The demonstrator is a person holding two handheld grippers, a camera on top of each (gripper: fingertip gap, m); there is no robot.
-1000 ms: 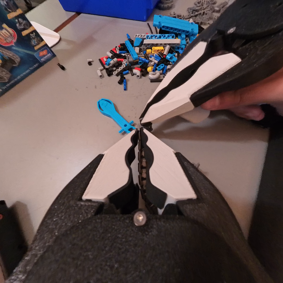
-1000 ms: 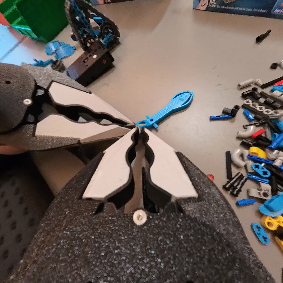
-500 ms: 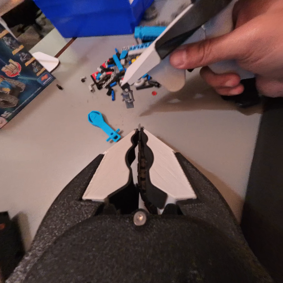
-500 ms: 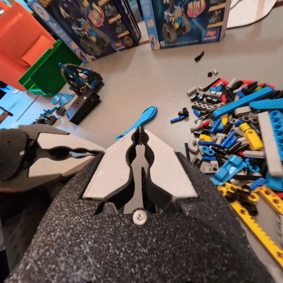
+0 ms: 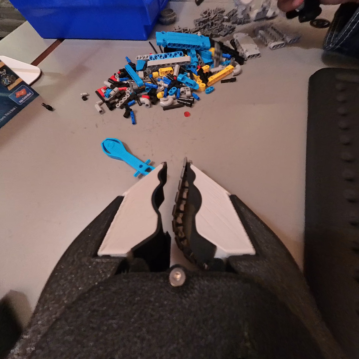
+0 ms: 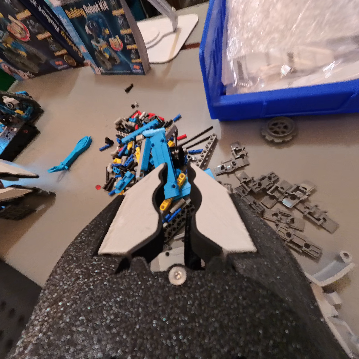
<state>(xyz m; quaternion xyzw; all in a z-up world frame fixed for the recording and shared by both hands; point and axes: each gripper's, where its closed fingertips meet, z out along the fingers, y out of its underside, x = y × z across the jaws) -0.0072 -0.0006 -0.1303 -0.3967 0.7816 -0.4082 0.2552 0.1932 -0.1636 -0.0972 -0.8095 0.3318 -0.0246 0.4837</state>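
Observation:
My left gripper [image 5: 174, 163] is open, low over the grey table [image 5: 242, 155]. A strip of dark grey track links [image 5: 181, 204] lies along the inner side of its right finger, and the left pad stands clear of it. A light blue flat tool [image 5: 124, 155] lies just left of its tips. My right gripper [image 6: 177, 167] is open above a pile of small blue, yellow, black and grey building pieces [image 6: 143, 151], and its pads press on nothing. The pile also shows in the left wrist view [image 5: 165, 77]. The left gripper [image 6: 36, 182] shows blurred at the left edge of the right wrist view.
A blue bin [image 6: 272, 101] with clear bags stands behind the pile, a grey wheel [image 6: 278, 130] in front of it. Loose grey track links [image 6: 272, 194] lie to the right. Printed boxes [image 6: 108, 38] and a tracked model [image 6: 15, 112] stand at the left. A black mat [image 5: 334, 174] lies on the right. One gripper's finger ends stand about 25 cm off the other's.
Both grippers were shut with their tips together beside the blue tool. The right one lifted away with a small grey piece and moved over the pile. Both have now opened.

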